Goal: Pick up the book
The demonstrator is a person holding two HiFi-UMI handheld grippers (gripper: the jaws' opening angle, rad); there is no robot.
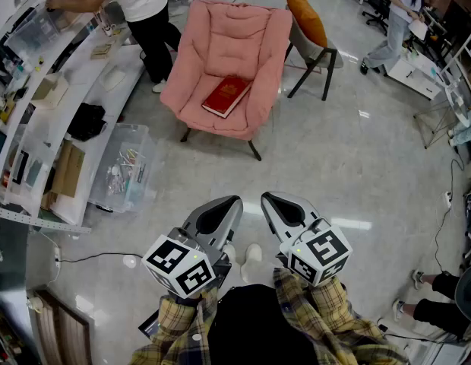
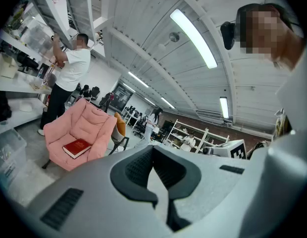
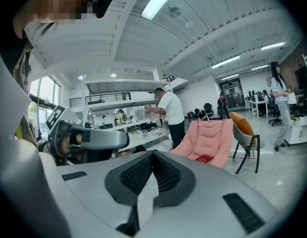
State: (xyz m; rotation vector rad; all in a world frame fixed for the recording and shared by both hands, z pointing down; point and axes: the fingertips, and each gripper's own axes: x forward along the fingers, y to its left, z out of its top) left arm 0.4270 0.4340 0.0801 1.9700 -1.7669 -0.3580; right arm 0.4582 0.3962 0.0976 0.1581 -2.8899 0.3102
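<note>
A red hardback book (image 1: 226,95) lies flat on the seat of a pink padded armchair (image 1: 243,33) across the floor from me. Both grippers are held close to my body, well short of the chair, side by side and aimed toward it. My left gripper (image 1: 234,201) is shut with nothing in it, and so is my right gripper (image 1: 267,198). The left gripper view shows the book (image 2: 76,148) small on the chair (image 2: 89,123), far beyond the closed jaws (image 2: 153,150). In the right gripper view the book (image 3: 205,158) lies far past the closed jaws (image 3: 153,154).
A long white workbench (image 1: 83,82) runs along the left, where a person in a white shirt (image 1: 140,6) stands. A clear plastic bin (image 1: 121,169) sits on the floor beside it. A grey chair with an orange cushion (image 1: 308,21) stands right of the armchair. Another person (image 1: 399,14) stands at far right.
</note>
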